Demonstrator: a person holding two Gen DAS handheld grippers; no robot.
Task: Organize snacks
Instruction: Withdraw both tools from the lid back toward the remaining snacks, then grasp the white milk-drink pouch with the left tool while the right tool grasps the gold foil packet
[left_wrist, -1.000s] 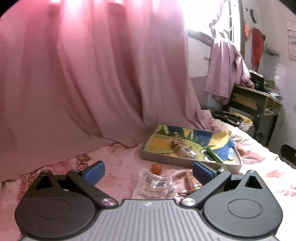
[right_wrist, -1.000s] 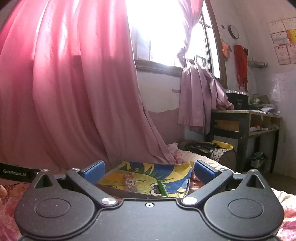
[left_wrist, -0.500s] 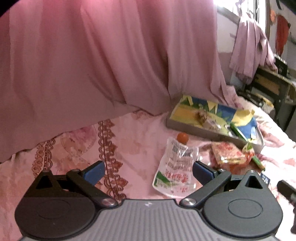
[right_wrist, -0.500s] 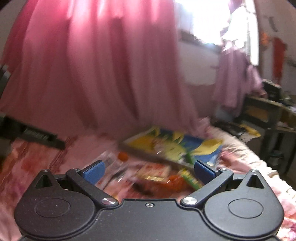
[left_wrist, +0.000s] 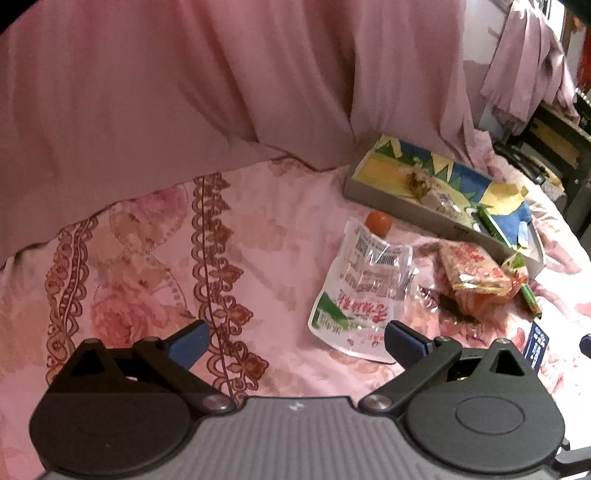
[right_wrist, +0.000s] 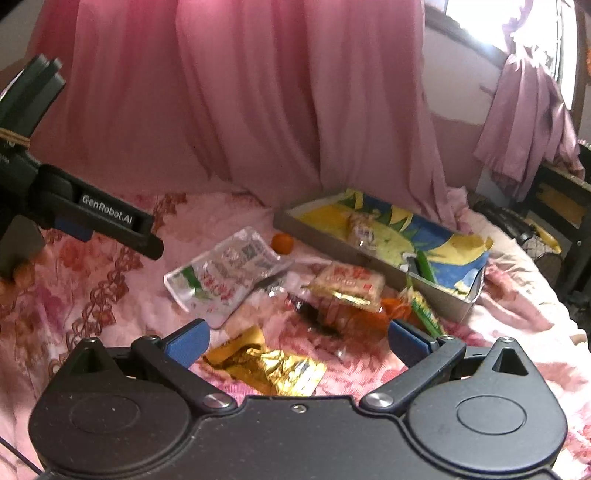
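Two views covered the bed. From the left wrist, the left tongs (left_wrist: 295, 341) hung released and empty above the pink floral bedspread (left_wrist: 147, 258), their blue pads wide apart. Just ahead lay a clear pouch (left_wrist: 364, 291) with an orange cap (left_wrist: 378, 222); to its right sat a red-printed snack pack (left_wrist: 471, 267), and behind them a shallow tray (left_wrist: 417, 212) with a bright yellow-and-blue lining held a wrapped snack (left_wrist: 430, 190) and a green stick (left_wrist: 491, 225). A pink curtain (left_wrist: 221, 92) draped down behind. From the right wrist, the right tongs (right_wrist: 297, 341) also gaped, gripping nothing, over a crumpled gold wrapper (right_wrist: 269, 365). Beyond lay the pouch (right_wrist: 225, 277), the snack pack (right_wrist: 347, 286) and the tray (right_wrist: 325, 238), with a green packet (right_wrist: 424, 312) near its corner. The left tongs (right_wrist: 110, 225) reached in from the left.
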